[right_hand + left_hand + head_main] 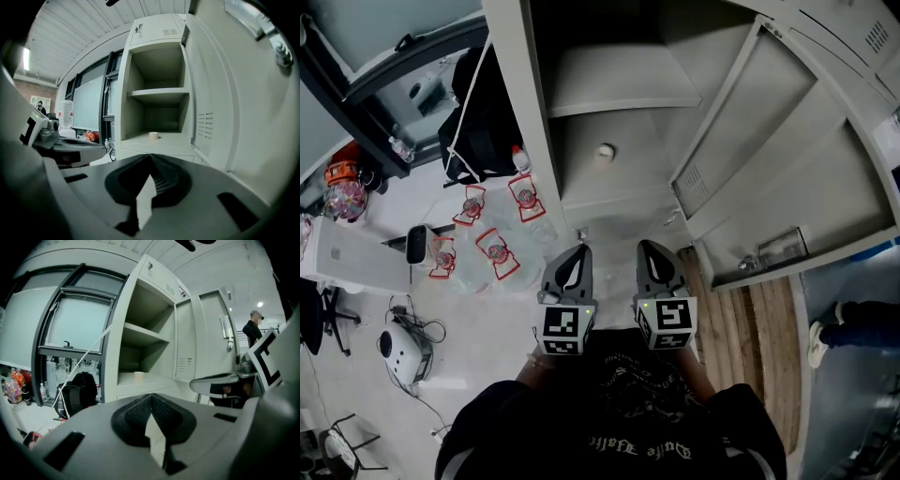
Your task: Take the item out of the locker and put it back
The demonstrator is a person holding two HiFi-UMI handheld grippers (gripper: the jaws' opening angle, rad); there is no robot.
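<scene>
Sitting on the locker shelf (pixel 628 183), the item (pixel 605 153) is roughly 12 o'clock, well apart from left gripper (pixel 578 247) and right gripper (pixel 650 247), both shut and empty.

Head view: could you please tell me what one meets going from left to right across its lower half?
White rounded device with cables on the floor → left tongs → right tongs → strip of brown wooden planks → a person's white shoe.
</scene>
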